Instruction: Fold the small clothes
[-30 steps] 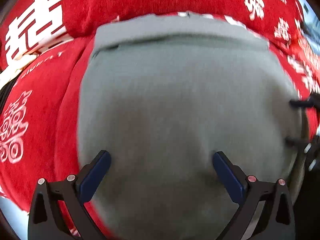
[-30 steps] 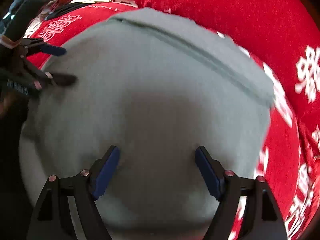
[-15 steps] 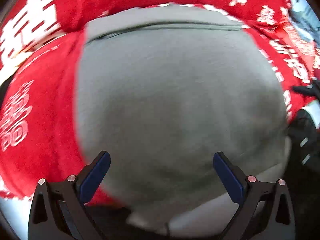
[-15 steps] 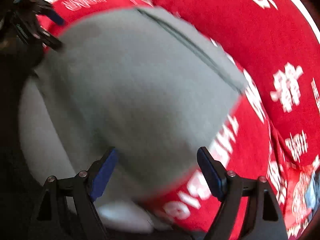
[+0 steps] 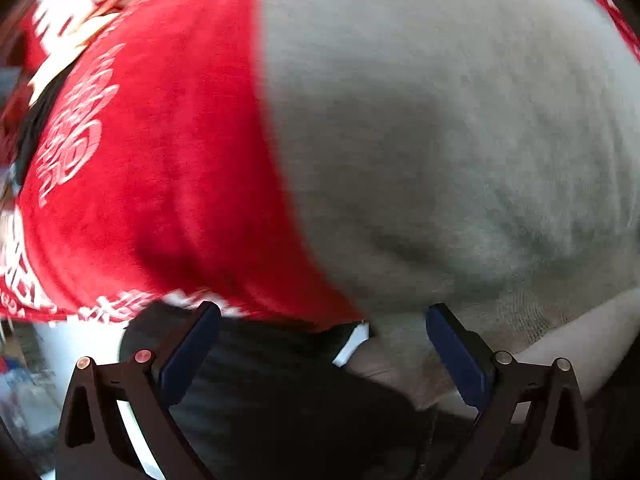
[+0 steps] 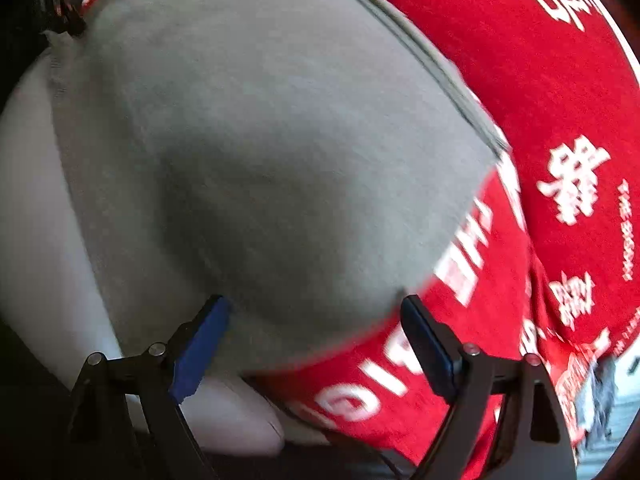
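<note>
A grey garment (image 5: 440, 140) is seen spread flat on a red cloth with white characters (image 5: 152, 152), filling most of both wrist views; it is also seen in the right wrist view (image 6: 260, 152), with a seamed hem or waistband along its far edge, and the red cloth (image 6: 540, 80) lies beyond and to its right. The supporting surface under the red cloth cannot be identified. The left gripper (image 5: 320, 344) is held with jaws spread wide and nothing pinched; it is placed over the near left corner of the garment, where grey fabric, red cloth and a dark area below meet. The right gripper (image 6: 316, 340) is held over the near right corner, its jaws opening, with the garment's near edge seen between them but not pressed by either pad. A pale sleeve or arm (image 6: 36, 220) is seen at the left of the right view; it cannot be told exactly what it is. Both views are motion-blurred. As judged, the garment appears laid out and smoothed, possibly already folded once, though layers cannot be told. The corner grasps and the next fold are judged still to be done; no finished stack is visible.
</note>
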`<state>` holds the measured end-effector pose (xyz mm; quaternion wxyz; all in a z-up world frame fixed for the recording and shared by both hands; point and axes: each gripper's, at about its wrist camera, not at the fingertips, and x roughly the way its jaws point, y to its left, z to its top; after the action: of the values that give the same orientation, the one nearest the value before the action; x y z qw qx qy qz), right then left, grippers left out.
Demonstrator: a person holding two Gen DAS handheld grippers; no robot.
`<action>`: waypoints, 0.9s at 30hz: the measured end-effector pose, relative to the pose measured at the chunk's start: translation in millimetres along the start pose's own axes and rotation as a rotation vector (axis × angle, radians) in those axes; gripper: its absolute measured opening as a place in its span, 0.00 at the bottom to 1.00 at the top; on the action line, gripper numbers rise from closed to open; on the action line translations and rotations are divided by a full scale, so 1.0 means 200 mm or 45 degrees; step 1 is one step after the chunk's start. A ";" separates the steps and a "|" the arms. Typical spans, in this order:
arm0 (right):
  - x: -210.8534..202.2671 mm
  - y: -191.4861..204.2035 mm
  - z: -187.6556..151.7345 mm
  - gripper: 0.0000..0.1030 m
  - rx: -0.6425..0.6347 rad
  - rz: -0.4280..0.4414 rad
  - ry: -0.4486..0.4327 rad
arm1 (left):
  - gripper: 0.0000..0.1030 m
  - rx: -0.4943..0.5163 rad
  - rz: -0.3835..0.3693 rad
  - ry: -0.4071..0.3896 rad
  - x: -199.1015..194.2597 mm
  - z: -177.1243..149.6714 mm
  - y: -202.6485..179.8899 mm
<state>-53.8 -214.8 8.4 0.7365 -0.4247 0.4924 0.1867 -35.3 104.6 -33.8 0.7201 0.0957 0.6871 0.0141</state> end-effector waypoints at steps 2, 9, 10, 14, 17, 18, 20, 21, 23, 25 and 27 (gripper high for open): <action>-0.09 -0.05 -0.02 0.87 0.059 0.039 -0.052 | 1.00 -0.002 -0.045 -0.076 -0.10 0.00 0.02; -0.22 0.02 0.38 0.87 0.167 0.084 -0.289 | 1.00 0.089 -0.145 -0.367 -0.27 0.23 -0.29; -0.21 0.05 0.43 0.87 0.167 0.069 -0.306 | 1.00 0.095 -0.135 -0.358 -0.24 0.28 -0.36; -0.05 0.13 0.56 0.87 0.220 0.056 -0.274 | 1.00 0.064 -0.100 -0.378 -0.14 0.29 -0.42; -0.04 0.11 0.48 0.87 0.302 0.143 -0.253 | 1.00 0.044 -0.101 -0.315 -0.13 0.23 -0.36; -0.03 0.08 0.44 0.88 0.323 0.154 -0.228 | 1.00 0.017 -0.116 -0.274 -0.11 0.23 -0.30; -0.02 0.01 0.33 0.90 0.361 0.159 -0.184 | 1.00 -0.084 -0.198 -0.163 -0.05 0.21 -0.19; -0.01 -0.03 0.27 0.92 0.381 0.166 -0.150 | 1.00 -0.126 -0.227 -0.132 -0.04 0.20 -0.15; -0.01 -0.07 0.14 0.93 0.465 0.246 -0.097 | 1.00 -0.162 -0.217 -0.081 -0.02 0.18 -0.12; 0.01 -0.09 0.06 0.96 0.473 0.170 -0.016 | 1.00 -0.161 -0.081 -0.039 -0.01 0.15 -0.11; -0.04 -0.09 0.02 0.96 0.491 0.128 -0.017 | 1.00 -0.154 -0.071 -0.078 -0.07 0.11 -0.14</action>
<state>-42.3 -220.8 24.6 0.7971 -0.2492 0.5348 0.1283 -16.9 72.2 -24.3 0.7452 0.0334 0.6652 0.0325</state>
